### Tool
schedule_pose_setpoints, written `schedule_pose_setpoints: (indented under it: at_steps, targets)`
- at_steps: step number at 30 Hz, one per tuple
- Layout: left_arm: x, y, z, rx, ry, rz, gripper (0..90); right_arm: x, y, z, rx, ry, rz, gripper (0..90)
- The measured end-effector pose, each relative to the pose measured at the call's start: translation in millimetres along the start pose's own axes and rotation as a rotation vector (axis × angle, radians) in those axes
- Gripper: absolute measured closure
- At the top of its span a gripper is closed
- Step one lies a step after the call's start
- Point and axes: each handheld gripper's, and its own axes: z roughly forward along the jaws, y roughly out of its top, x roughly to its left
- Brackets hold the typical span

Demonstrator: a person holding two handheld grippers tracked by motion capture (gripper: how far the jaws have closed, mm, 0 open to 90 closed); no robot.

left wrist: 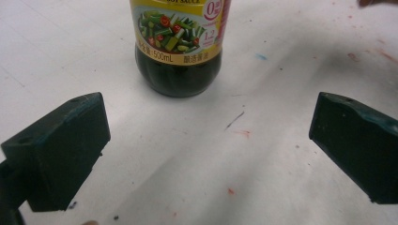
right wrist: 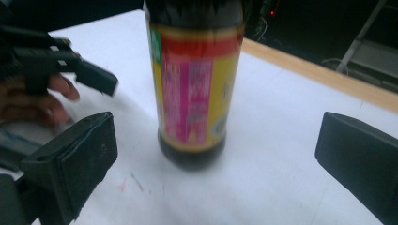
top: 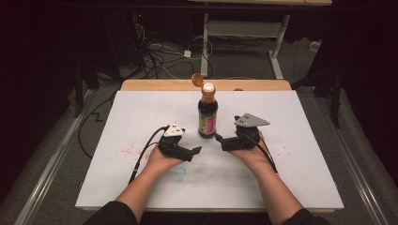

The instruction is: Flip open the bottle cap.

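Note:
A dark sauce bottle (top: 207,112) with a yellow and pink label stands upright in the middle of the white board (top: 291,178). Its orange flip cap (top: 196,79) hangs open to the left of the neck. My left gripper (top: 195,151) rests low on the board, in front of and to the left of the bottle, jaws wide apart and holding nothing. The bottle's base (left wrist: 180,47) stands beyond the left gripper (left wrist: 209,150). My right gripper (top: 219,138) sits just right of the bottle, open, and the bottle (right wrist: 197,93) stands ahead between its jaws without touching them.
Red specks (top: 126,151) and a blue scribble (top: 178,173) mark the board. A wooden table edge (top: 155,85) runs along the back. Cables (top: 159,58) and a desk frame (top: 277,51) lie on the floor behind. The left gripper (right wrist: 70,65) shows in the right gripper view.

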Motion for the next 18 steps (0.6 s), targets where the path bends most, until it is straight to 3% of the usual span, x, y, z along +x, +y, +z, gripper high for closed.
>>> schedule_pose_setpoints:
  at_steps: [7,18]
  targets:
    - [0.1,-3.2,-26.3,-0.037,-0.015,0.006,0.0,-0.6,-24.6,-10.5,0.018,-0.012,0.02,0.4]
    - [9.5,-11.5,-77.0,-0.096,-0.01,0.017,0.0,-8.2,-56.0,-44.8,0.024,-0.05,0.035,0.4]
